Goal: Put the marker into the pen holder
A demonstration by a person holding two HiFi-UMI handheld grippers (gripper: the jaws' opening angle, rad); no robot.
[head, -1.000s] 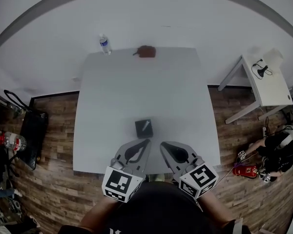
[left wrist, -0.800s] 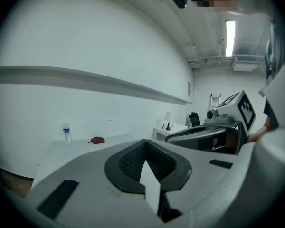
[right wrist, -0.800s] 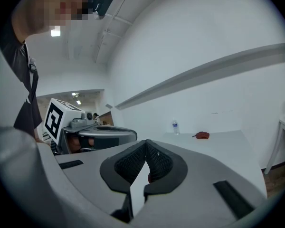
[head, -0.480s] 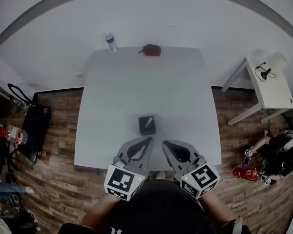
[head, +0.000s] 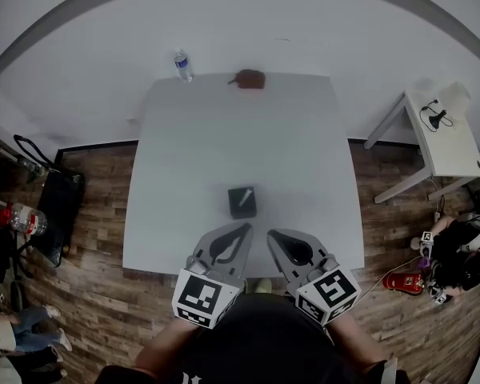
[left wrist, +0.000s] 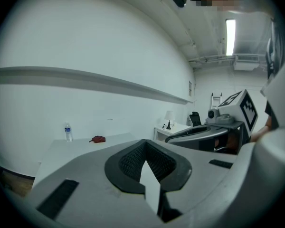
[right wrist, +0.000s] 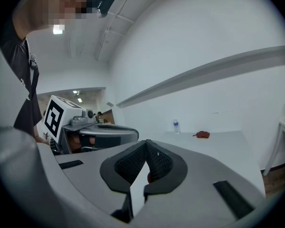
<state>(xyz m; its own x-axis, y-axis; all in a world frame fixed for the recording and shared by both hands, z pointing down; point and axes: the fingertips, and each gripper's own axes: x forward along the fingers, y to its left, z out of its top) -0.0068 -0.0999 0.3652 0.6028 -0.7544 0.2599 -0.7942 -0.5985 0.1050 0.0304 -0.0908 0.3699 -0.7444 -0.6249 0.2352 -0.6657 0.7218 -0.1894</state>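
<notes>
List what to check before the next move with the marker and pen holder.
1. Pen holder standing on the table: ok.
2. Marker in the holder: a light stick shows inside it, likely the marker: ok.
3. Left gripper fingers together, no marker held: ok.
4. Right gripper fingers together, no marker held: ok.
5. Water bottle and brown object at the table's far edge, away from the holder: ok.

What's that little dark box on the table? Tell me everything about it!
It is a small, dark, square pen holder, open at the top. It stands upright on the white table, toward the near edge. A thin pale stick, likely the marker, leans inside it. Nothing else touches it. It is too small to tell its material.
</notes>
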